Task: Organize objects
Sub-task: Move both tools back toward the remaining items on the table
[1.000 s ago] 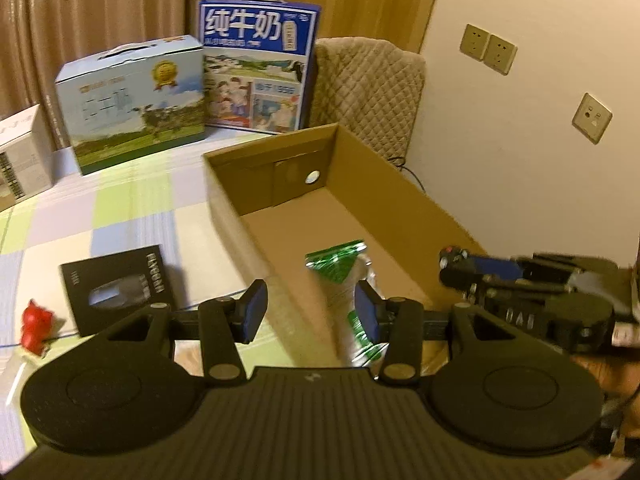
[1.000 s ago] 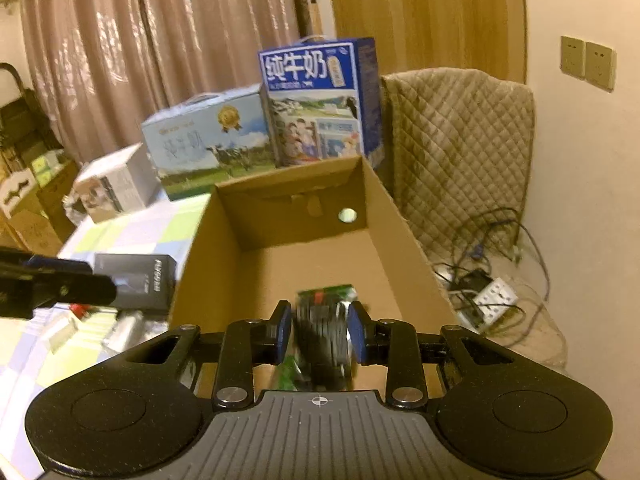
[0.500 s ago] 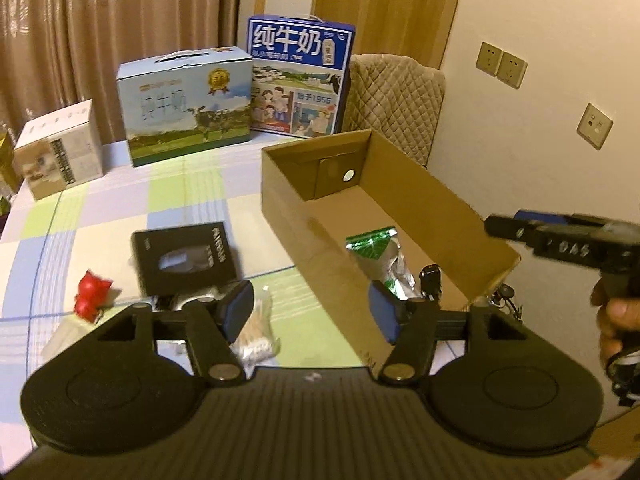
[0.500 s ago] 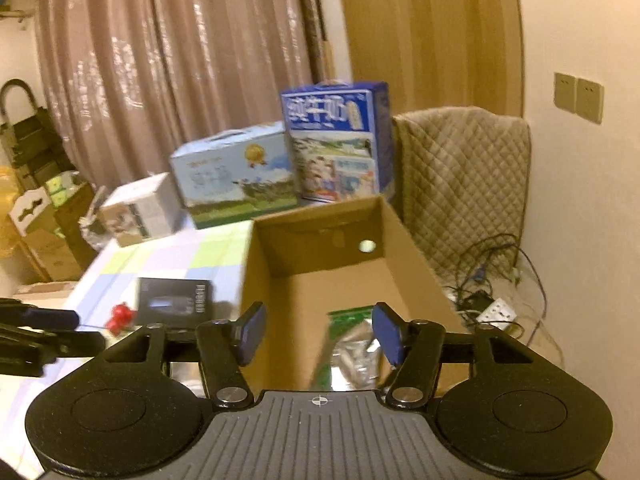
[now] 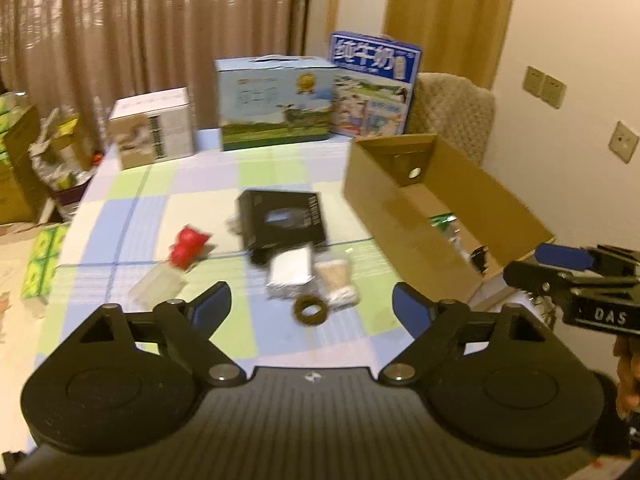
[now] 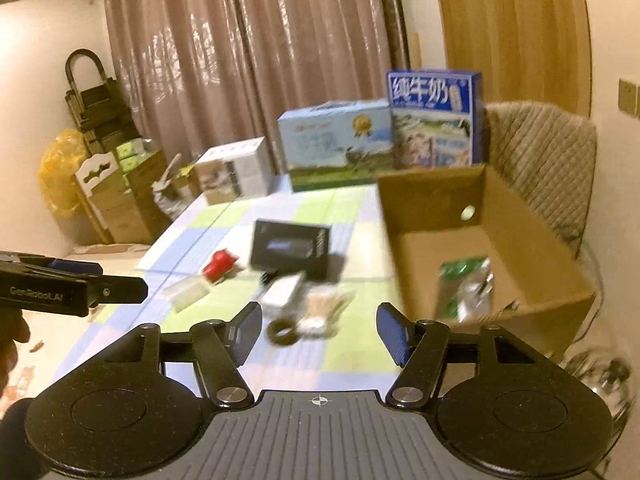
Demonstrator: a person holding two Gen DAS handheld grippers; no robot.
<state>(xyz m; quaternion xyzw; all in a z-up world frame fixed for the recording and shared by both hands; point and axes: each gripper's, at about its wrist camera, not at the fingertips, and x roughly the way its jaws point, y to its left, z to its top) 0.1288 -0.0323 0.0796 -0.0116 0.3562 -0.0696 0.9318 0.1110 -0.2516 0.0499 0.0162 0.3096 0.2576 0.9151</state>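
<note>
An open cardboard box point(image 5: 492, 204) point(image 6: 532, 232) stands at the table's right side, with a green-and-clear packet point(image 6: 464, 284) and a small dark item point(image 5: 480, 256) inside. Loose on the checked cloth lie a black flat box point(image 5: 282, 220) point(image 6: 292, 246), a red toy point(image 5: 188, 246) point(image 6: 218, 266), a white packet point(image 5: 290, 268), a clear bag of swabs point(image 5: 336, 280) point(image 6: 320, 308) and a brown ring point(image 5: 311, 310) point(image 6: 283, 330). My left gripper point(image 5: 312, 306) is opening, nothing between its jaws. My right gripper point(image 6: 319, 330) is opening too, also with nothing held.
Two milk cartons point(image 5: 276, 104) point(image 5: 374, 86) and a white box point(image 5: 152, 128) line the table's far edge. A padded chair point(image 6: 540, 160) stands behind the cardboard box. Stacked boxes and a trolley point(image 6: 100, 128) fill the left corner. A clear plastic piece point(image 5: 158, 286) lies near the red toy.
Both grippers have pulled back from the cardboard box and swung left toward the loose items. Their jaws have widened; the green packet the right gripper held now lies in the box.
</note>
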